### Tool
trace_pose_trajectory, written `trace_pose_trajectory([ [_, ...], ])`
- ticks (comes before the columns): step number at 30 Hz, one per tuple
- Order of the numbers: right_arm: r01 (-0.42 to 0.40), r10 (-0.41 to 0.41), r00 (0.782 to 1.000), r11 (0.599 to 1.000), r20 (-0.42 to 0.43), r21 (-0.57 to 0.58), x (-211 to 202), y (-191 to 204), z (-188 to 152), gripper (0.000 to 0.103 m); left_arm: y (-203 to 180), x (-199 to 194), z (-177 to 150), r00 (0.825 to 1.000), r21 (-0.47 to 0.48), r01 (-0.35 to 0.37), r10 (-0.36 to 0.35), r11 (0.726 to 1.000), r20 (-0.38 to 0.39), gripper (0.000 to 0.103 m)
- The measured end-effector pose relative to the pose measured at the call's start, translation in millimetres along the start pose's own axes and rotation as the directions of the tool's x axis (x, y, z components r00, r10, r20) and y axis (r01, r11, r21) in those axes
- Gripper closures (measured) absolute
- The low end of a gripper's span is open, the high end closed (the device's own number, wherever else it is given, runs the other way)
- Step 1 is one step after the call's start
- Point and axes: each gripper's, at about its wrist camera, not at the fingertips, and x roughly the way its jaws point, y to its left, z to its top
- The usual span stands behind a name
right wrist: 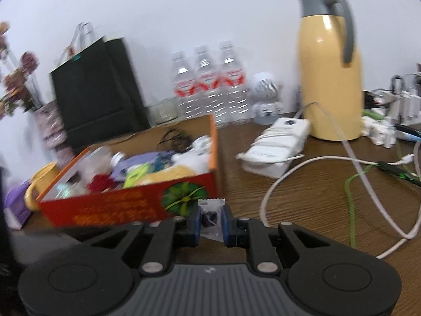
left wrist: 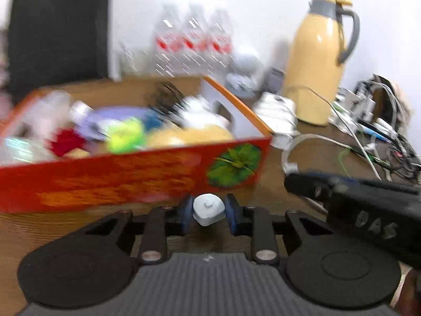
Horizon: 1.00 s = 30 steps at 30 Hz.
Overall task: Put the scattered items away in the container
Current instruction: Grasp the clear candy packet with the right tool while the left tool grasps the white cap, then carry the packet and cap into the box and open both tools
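Just in front of the red box (left wrist: 126, 176), on its near side, both grippers carry something. The left gripper (left wrist: 209, 212) has its fingers closed on a small pale blue-white lump (left wrist: 209, 209), a rounded thing with a nub on top; the pads look to be touching its sides, though only lightly. The right gripper (right wrist: 211, 221) has its fingers nearly together, pinching a clear packet (right wrist: 210, 214) with something dark inside. The box already holds a heap: a red thing, a lime thing, a yellow sponge-like mass, dark wire loops at the back.

Risks, as I judge them: the lump is rounded and gripped low on its sides, so it could squirt out before it clears the box's near wall and land on the table (right wrist: 302, 192). The packet is limp and hangs below the pads; its lower edge could catch the wall on the way over. The two grippers sit close beside each other in front of the box, so moving both at once could knock them together. To the right of the box, the white cable (right wrist: 276, 184) loops close by and could snag a finger.

Hard to read: both views are smeared by blur, worst on the box contents. What the lump and the packet's contents are I cannot tell. Whether anything is left on the table below the grippers is hidden by their bodies.
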Motion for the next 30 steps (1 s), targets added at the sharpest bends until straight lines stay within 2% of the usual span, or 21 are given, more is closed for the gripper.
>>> trace_pose_trajectory([
  [4,-0.045,0.044,0.999,0.999,-0.022,-0.031,-4.8,16.0,-10.9,0.088,25.8,-47.7,-5.1,0.994,-0.029,-0.078,0.08,0.997,0.069,0.076],
  [8,-0.088,0.09,0.996,0.994,0.025,-0.068,-36.0,39.6,-21.6,0.088,47.9,-93.4,-20.0,0.981,-0.059,-0.146,0.152,0.988,0.121,0.076],
  [15,-0.127,0.134,0.99,0.976,0.032,-0.178,-95.9,83.2,-68.9,0.088,55.5,-170.2,-80.6,0.957,-0.088,-0.227,0.239,0.97,0.166,0.076],
  [18,-0.129,0.143,0.988,0.967,0.049,-0.219,-124.3,93.0,-87.6,0.088,49.1,-193.4,-110.1,0.953,-0.068,-0.245,0.253,0.967,0.165,0.076],
  [22,-0.115,0.137,0.988,0.962,0.075,-0.247,-158.0,100.1,-104.5,0.088,46.8,-215.2,-128.5,0.95,-0.065,-0.25,0.257,0.966,0.176,0.076],
  [25,-0.12,0.147,0.985,0.962,0.093,-0.245,-174.2,103.3,-108.8,0.088,44.9,-225.9,-128.5,0.95,-0.067,-0.234,0.243,0.97,0.198,0.076],
  [27,-0.116,0.145,0.985,0.961,0.098,-0.251,-174.5,106.2,-105.6,0.088,43.4,-226.3,-124.9,0.949,-0.059,-0.228,0.235,0.972,0.211,0.076],
  [30,-0.119,0.144,0.986,0.962,0.088,-0.248,-162.9,108.4,-94.0,0.088,49.0,-215.6,-107.1,0.956,-0.064,-0.193,0.202,0.979,0.211,0.076],
])
